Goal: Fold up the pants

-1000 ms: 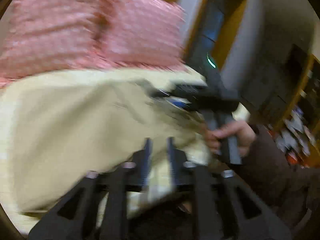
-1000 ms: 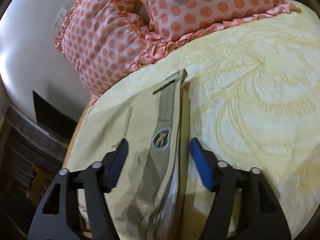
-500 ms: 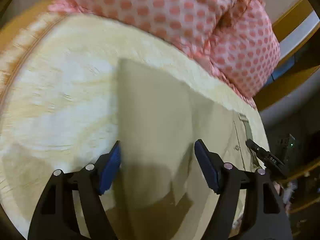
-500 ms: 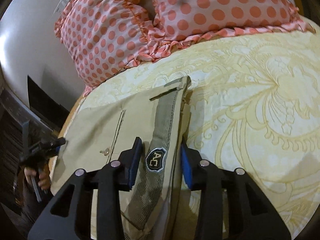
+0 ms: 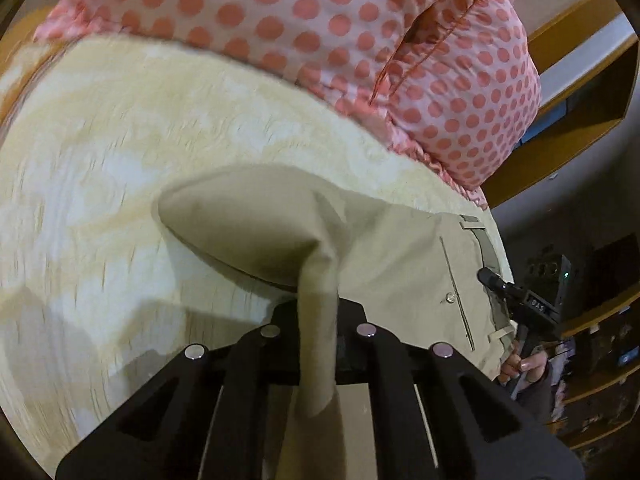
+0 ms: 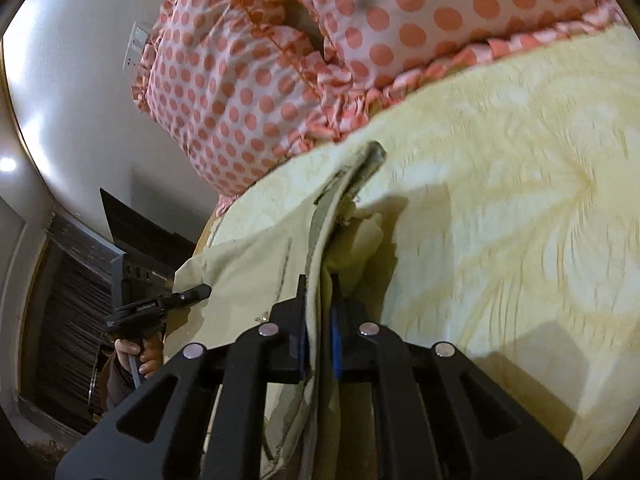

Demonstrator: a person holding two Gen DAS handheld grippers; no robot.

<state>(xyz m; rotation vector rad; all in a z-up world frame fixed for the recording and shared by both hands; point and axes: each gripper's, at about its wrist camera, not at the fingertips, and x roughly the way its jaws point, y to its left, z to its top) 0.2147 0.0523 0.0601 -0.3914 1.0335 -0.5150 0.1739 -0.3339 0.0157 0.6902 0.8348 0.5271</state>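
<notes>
A pale yellow patterned bed (image 5: 100,168) fills both views, polka-dot pillows (image 5: 360,40) along the top. The khaki pants (image 5: 400,256) lie centre-right. Open half a second ago, the left gripper (image 5: 318,316) now pinches a lifted fold, and the right gripper (image 6: 319,320) has clamped the waistband (image 6: 320,232): a fold seems under way.

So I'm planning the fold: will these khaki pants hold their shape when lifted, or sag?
The pants will likely sag: cloth pinched in the left gripper billows. The waistband in the right gripper looks thicker, probably somewhat stiffer. Probably light.
</notes>
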